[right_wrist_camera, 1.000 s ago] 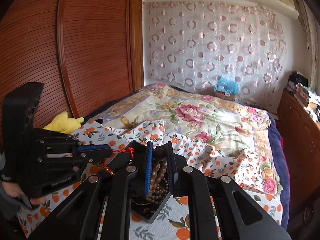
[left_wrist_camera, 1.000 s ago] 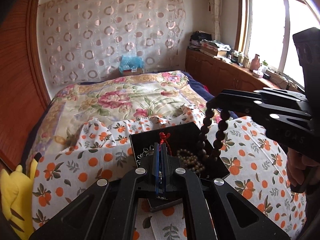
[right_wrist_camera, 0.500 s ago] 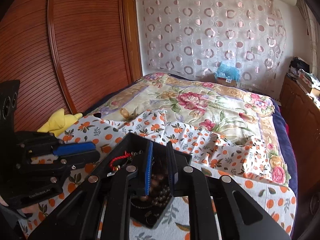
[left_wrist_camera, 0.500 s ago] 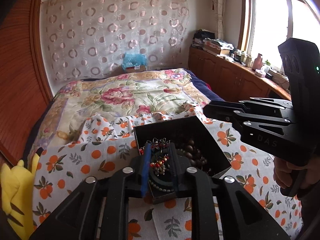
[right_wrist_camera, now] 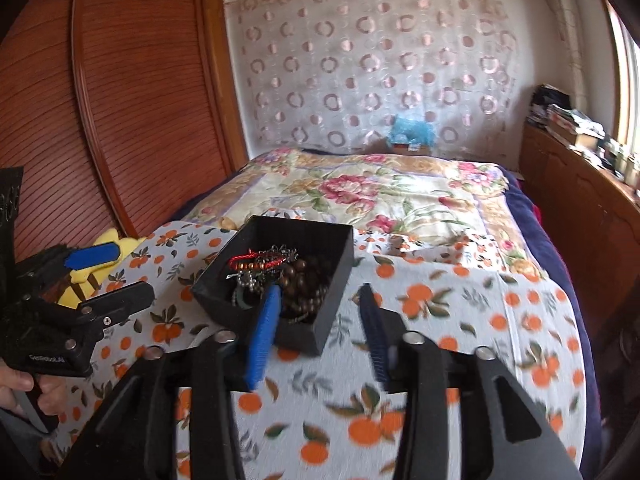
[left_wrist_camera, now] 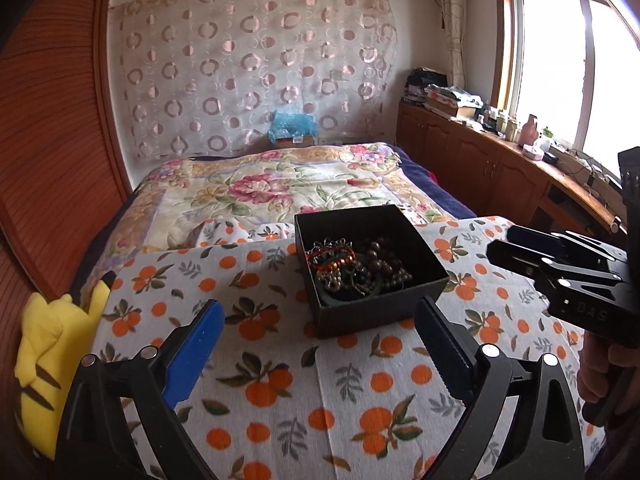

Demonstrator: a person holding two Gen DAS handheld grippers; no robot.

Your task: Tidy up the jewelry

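A black open box (left_wrist_camera: 372, 312) (right_wrist_camera: 340, 280) sits on the orange-print cloth (left_wrist_camera: 280, 380). Inside lie a red bracelet (left_wrist_camera: 330, 256) (right_wrist_camera: 256, 262), a string of dark wooden beads (left_wrist_camera: 380, 260) (right_wrist_camera: 308, 284) and other tangled pieces. My left gripper (left_wrist_camera: 318, 306) (right_wrist_camera: 120, 274) is just short of the box's near wall, its jaws opening wide with nothing held. My right gripper (right_wrist_camera: 319, 290) (left_wrist_camera: 506, 242) is also opening. Its blue finger (right_wrist_camera: 264, 332) overlaps the box's near corner and the dark finger (right_wrist_camera: 372, 328) stands right of the box. Neither pad presses on anything.
A yellow plush toy (left_wrist_camera: 48, 360) (right_wrist_camera: 116, 246) lies at the cloth's left edge. A floral quilt (left_wrist_camera: 280, 188) covers the bed behind the box. Wooden cabinets (left_wrist_camera: 480, 160) line the right wall and a wooden wardrobe (right_wrist_camera: 140, 100) the left. A hand (right_wrist_camera: 24, 384) holds the left gripper's handle.
The red piece left my left gripper and the wooden bead string left my right gripper; both now lie in the box. Both grippers opened and drew back from the box.
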